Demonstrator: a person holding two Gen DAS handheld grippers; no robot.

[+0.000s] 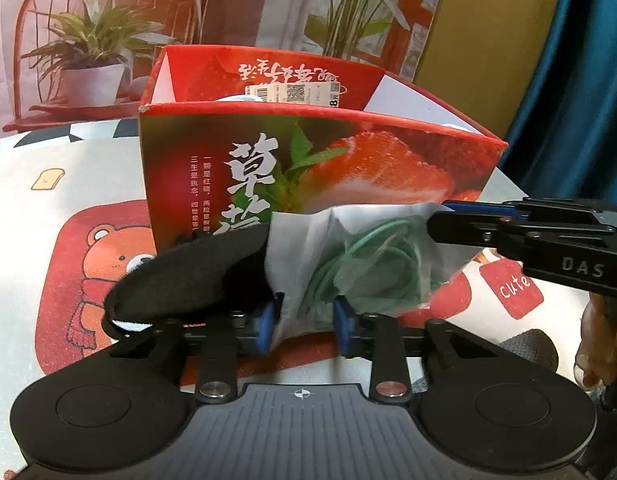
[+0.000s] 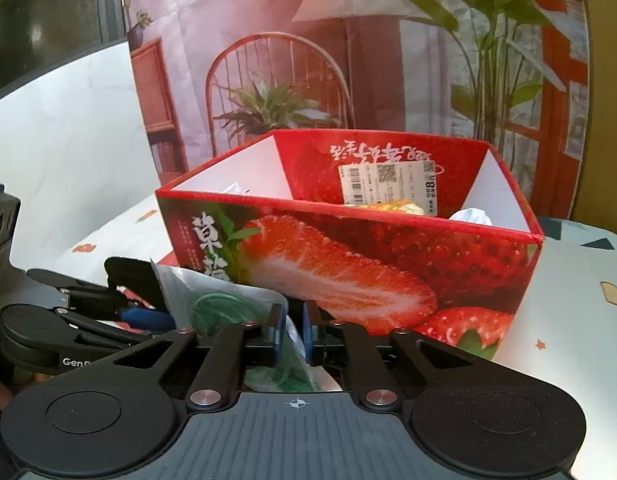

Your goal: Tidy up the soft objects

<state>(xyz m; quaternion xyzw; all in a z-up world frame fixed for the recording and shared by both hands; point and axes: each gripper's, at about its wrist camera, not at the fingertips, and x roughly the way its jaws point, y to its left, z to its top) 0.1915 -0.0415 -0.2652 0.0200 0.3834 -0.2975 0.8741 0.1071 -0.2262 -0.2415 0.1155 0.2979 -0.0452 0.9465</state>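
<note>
A clear plastic bag of green bands (image 1: 364, 264) hangs between both grippers, just in front of the red strawberry box (image 1: 316, 160). My left gripper (image 1: 308, 320) is shut on the bag's lower edge. A black soft piece (image 1: 192, 280) lies over its left finger. My right gripper (image 1: 448, 220) comes in from the right, shut on the bag's upper right corner. In the right wrist view the right gripper (image 2: 294, 330) pinches the bag (image 2: 224, 312), and the left gripper (image 2: 148, 316) sits at the left. The box (image 2: 368, 264) holds white and yellow items (image 2: 404, 206).
The box stands on a tablecloth with a bear print (image 1: 104, 264) and a "cute" patch (image 1: 514, 286). A backdrop with a printed chair and plants (image 1: 92, 48) stands behind the box. A blue curtain (image 1: 580, 92) hangs at the right.
</note>
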